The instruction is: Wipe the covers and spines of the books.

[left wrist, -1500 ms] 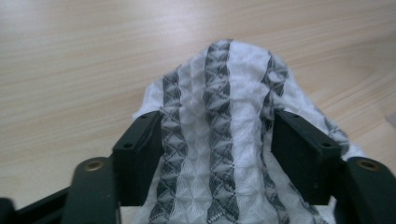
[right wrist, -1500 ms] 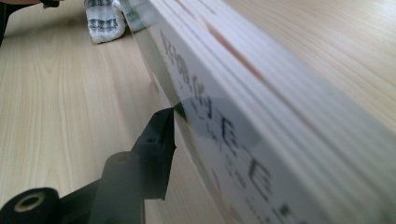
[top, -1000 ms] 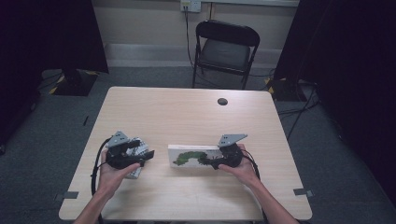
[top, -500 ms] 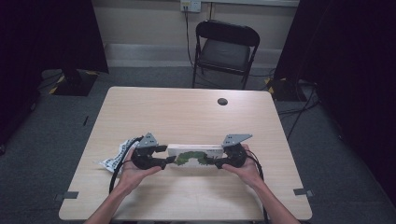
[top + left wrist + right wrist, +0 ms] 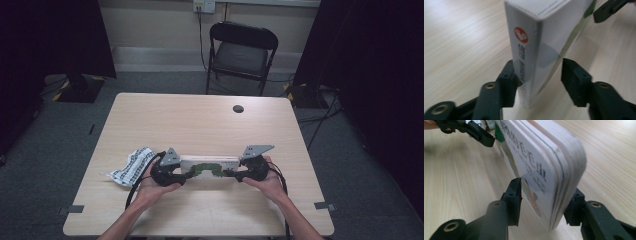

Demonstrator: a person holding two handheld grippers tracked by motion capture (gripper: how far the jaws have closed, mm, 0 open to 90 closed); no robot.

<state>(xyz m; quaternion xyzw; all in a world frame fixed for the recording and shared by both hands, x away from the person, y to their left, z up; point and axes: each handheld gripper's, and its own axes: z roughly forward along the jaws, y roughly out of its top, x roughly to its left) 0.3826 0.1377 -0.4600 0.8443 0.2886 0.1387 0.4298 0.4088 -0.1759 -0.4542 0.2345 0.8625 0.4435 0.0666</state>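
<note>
A thick white board book (image 5: pixel 207 165) with a green picture on its cover stands on its long edge near the table's front. My left gripper (image 5: pixel 182 175) is at its left end. In the left gripper view the jaws (image 5: pixel 537 77) straddle the spine (image 5: pixel 544 37): one jaw touches it, the other stands a little apart, so this gripper is open. My right gripper (image 5: pixel 239 175) holds the right end. In the right gripper view both jaws (image 5: pixel 544 202) press on the book (image 5: pixel 541 162), one on the cover and one behind the pages.
A crumpled checked cloth (image 5: pixel 131 166) lies on the table just left of my left hand. The wooden table (image 5: pixel 200 120) has a round cable hole (image 5: pixel 238 108) at the back. A black folding chair (image 5: pixel 240 52) stands beyond the far edge.
My left gripper has moved right, away from the checked cloth, to the book's left end. The cloth stays on the table. My right gripper has kept its hold on the book.
</note>
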